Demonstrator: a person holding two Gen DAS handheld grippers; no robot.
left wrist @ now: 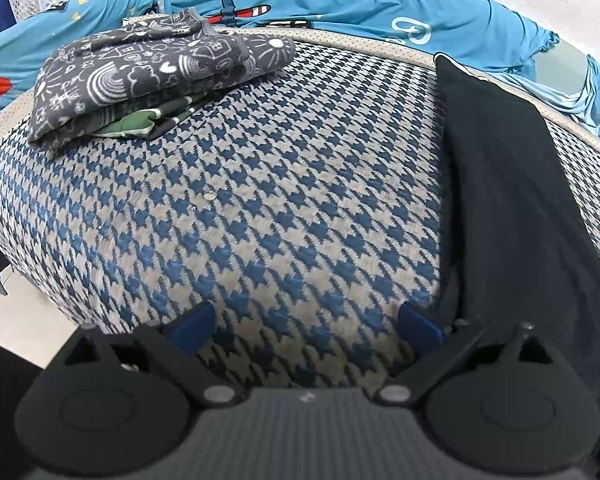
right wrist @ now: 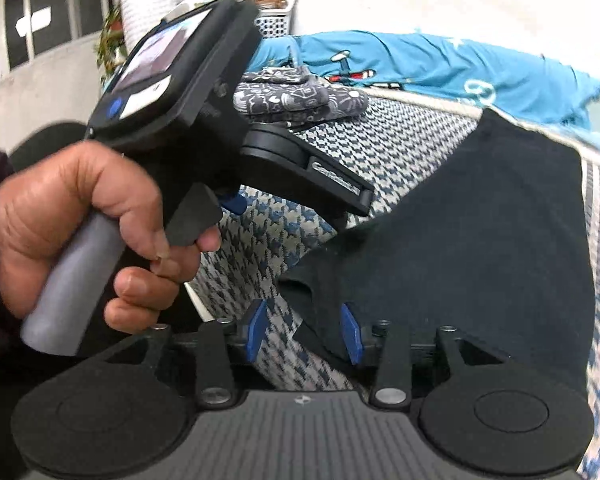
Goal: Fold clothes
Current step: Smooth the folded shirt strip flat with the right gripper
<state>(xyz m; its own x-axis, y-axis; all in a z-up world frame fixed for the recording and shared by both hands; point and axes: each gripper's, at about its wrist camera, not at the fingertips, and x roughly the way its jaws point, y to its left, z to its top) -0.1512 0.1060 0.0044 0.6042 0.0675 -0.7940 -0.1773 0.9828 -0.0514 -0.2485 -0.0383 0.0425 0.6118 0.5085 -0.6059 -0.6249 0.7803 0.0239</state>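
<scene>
We see the black garment (left wrist: 512,208) lying spread on the houndstooth-covered bed (left wrist: 260,200), along its right side in the left wrist view. Our left gripper (left wrist: 306,326) hovers over bare cover with its blue fingers (left wrist: 192,326) wide apart and nothing between them. Our right gripper (right wrist: 305,330) has its fingers (right wrist: 350,334) partly apart; a corner of the black garment lies between them, and the pads do not appear to press on it. A folded grey patterned garment (left wrist: 148,80) sits on a green one at the bed's far left corner. A hand (right wrist: 88,232) grips the left gripper's handle
</scene>
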